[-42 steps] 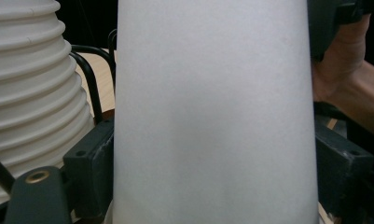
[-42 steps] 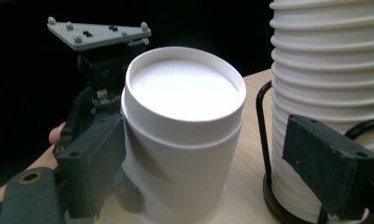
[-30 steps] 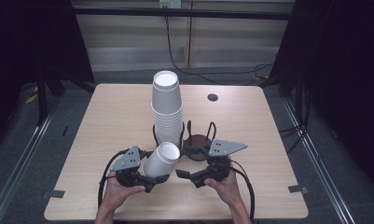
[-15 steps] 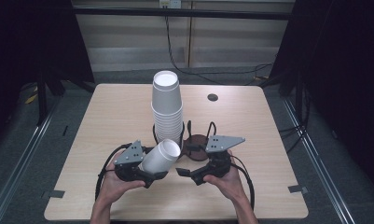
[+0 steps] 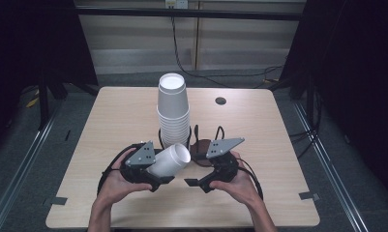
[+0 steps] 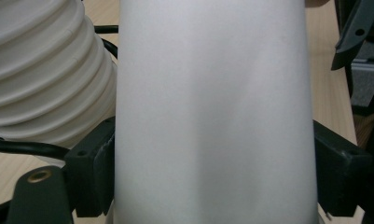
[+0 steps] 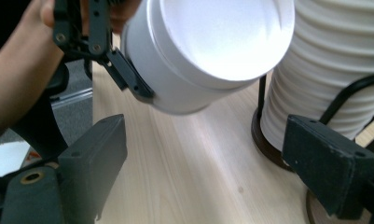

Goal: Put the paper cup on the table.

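A single white foam cup (image 5: 170,161) lies tilted in my left gripper (image 5: 160,170), mouth towards the upper right. In the left gripper view the cup (image 6: 212,112) stands between both black jaws, which press on its sides, so that gripper (image 6: 212,179) is shut on it. Just behind it a tall stack of white foam cups (image 5: 173,113) stands in a black wire holder. My right gripper (image 5: 197,182) sits to the right of the cup. In the right gripper view it (image 7: 212,163) is open with nothing between its jaws and faces the cup's mouth (image 7: 222,37) and the stack (image 7: 324,84).
A second dark round holder base (image 5: 201,149) with wire loops stands right of the stack, close to the right hand. A small dark disc (image 5: 220,101) lies at the table's back right. Cables trail from both grippers near the wooden table's (image 5: 109,121) front edge.
My left hand has lifted the cup a little and shifted it slightly towards the stack. The right gripper has stayed where it was.
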### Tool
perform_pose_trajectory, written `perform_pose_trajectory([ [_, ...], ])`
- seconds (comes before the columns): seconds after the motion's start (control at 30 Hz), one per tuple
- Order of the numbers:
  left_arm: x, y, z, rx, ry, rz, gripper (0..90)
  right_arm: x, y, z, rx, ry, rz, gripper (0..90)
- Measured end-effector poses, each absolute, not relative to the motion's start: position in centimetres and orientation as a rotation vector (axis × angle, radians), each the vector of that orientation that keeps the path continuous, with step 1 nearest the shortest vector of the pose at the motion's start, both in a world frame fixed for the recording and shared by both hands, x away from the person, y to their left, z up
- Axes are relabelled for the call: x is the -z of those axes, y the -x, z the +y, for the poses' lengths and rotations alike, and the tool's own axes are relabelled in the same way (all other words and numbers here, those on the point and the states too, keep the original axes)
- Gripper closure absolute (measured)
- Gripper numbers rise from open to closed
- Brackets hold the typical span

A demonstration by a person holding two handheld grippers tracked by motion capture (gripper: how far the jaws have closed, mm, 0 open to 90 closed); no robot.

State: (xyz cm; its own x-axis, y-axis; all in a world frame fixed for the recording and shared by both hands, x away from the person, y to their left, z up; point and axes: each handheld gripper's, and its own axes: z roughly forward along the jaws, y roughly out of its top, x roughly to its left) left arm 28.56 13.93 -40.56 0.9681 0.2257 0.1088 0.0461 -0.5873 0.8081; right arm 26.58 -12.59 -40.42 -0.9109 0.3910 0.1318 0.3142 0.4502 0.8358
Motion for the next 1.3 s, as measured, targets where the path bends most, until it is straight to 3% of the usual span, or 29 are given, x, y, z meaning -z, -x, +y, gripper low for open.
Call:
perform_pose_trajectory([
  [0.57,42.1,-27.8,12.3,-0.249,-2.383,0.112,17.0,41.3,-26.7,-12.7,-1.274,-0.619,2.716,15.6],
  [0.63,42.2,-27.7,12.2,-0.254,-2.397,0.113,17.1,41.3,-26.6,-12.8,-1.270,-0.612,2.729,20.0],
  [1.3,43.0,-27.4,10.9,-0.224,-2.545,0.032,17.7,41.5,-27.0,-12.2,-1.065,-0.564,2.889,18.6],
])
